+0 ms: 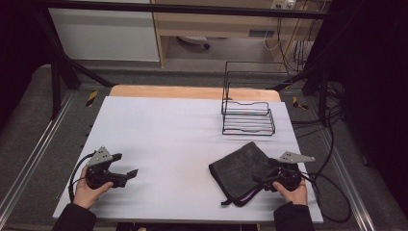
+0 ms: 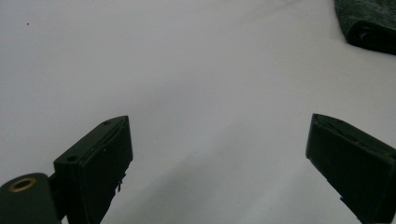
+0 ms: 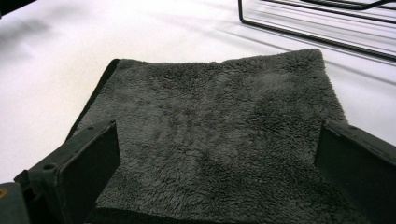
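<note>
The folded dark grey towel (image 1: 240, 169) lies on the white desk (image 1: 168, 130) at the lower right of the high view, one corner pointing up toward the black wire rack (image 1: 248, 115) that stands at the upper right of the desk, near but apart from the towel. The right tongs (image 1: 263, 183) sit over the towel's near-right edge with the jaws spread wide; in the right gripper view the plush surface fills the gap between the two jaws, and nothing is clamped yet. The left tongs (image 1: 129, 175) rest at the lower left of the high view, well apart from the towel, jaws likewise wide apart over bare desk, with only a corner of the towel (image 2: 369, 23) showing at the upper right of the left gripper view. The step in hand looks like taking hold of the towel's edge. To do it well, the right tongs should probably dip low so one jaw slides under the folded layers and the other comes down on top, biting all layers together and not just the top pile. The fabric is soft and likely to sag, so a deep bite is safer. Whether a loose strap (image 1: 231, 202) at the towel's lower edge would snag is hard to judge.
</note>
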Demonstrator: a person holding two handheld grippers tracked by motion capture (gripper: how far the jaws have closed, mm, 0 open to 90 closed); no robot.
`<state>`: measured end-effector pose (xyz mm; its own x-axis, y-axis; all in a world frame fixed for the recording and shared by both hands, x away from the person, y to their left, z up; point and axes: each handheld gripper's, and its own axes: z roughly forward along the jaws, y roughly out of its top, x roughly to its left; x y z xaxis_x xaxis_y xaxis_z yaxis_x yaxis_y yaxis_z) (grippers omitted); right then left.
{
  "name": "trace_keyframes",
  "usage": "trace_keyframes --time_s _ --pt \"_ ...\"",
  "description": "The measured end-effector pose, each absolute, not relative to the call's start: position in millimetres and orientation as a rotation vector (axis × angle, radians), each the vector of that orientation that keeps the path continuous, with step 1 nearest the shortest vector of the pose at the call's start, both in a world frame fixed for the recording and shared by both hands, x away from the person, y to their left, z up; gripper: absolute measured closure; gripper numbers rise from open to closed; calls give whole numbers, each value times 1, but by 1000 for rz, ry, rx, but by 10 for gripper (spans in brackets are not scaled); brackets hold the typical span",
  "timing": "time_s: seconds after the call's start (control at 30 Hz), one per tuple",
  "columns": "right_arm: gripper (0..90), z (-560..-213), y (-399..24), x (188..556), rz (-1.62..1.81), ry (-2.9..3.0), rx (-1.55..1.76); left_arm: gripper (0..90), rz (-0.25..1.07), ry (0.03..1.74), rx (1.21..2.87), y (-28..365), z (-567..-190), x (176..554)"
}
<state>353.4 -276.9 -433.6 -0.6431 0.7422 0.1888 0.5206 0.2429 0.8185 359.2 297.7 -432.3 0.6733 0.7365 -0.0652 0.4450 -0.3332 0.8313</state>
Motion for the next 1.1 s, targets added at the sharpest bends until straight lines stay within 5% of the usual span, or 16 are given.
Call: trace_keyframes --time_s 1.1 --pt "43 -420 -227 357 1274 2293 1167 76 437 941 1984 301 -433 358"
